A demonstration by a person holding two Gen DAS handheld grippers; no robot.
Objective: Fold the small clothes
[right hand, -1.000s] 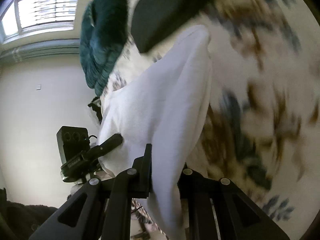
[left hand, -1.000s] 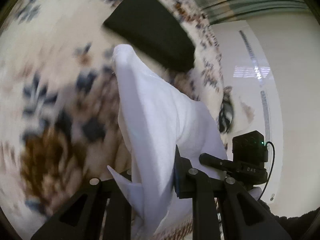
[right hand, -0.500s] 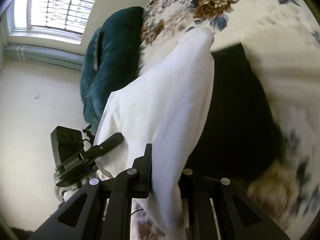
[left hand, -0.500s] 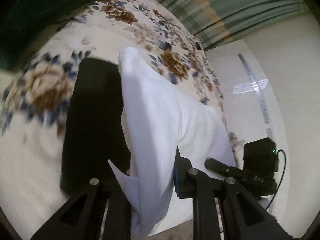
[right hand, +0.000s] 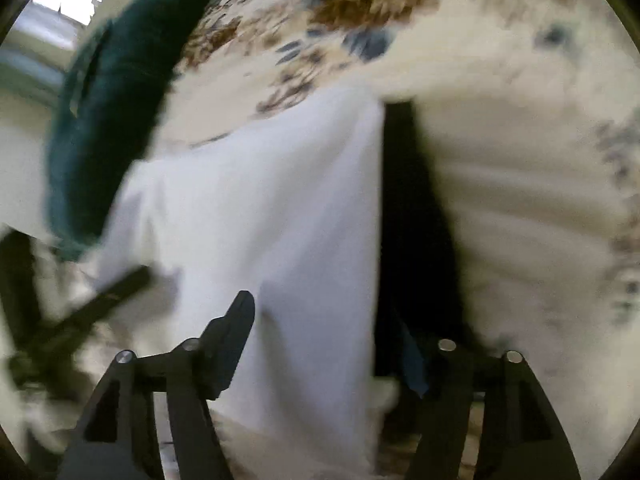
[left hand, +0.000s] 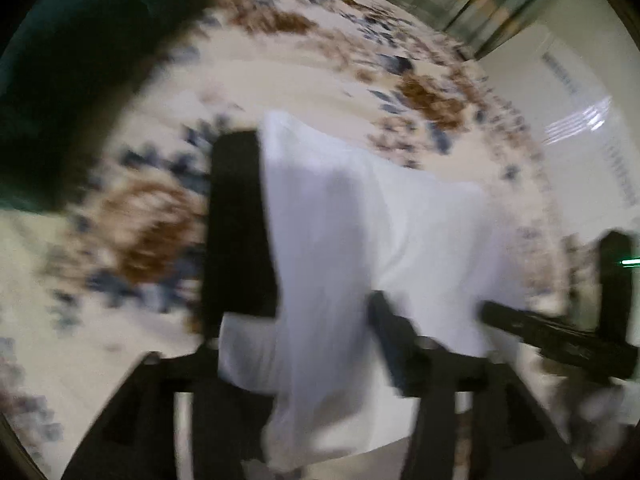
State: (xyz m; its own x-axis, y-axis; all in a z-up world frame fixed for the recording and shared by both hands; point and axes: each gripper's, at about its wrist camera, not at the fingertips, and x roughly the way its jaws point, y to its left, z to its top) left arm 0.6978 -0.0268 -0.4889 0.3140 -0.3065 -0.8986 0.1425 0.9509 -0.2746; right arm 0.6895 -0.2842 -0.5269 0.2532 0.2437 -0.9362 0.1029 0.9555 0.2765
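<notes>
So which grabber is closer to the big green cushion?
Left. In the right wrist view, the left gripper shows just below the green cushion, on the cushion's side. The right gripper sits further across, with the white cloth between them.

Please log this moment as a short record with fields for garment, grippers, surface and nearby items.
garment: white cloth, hanging between both grippers
left gripper: jaws spread, cloth draped through the gap
right gripper: jaws spread, cloth between the fingers
surface: floral bedspread
nearby: black garment lying flat on the bedspread behind the cloth; dark green pillow at the far edge
image quality: motion-blurred
</notes>
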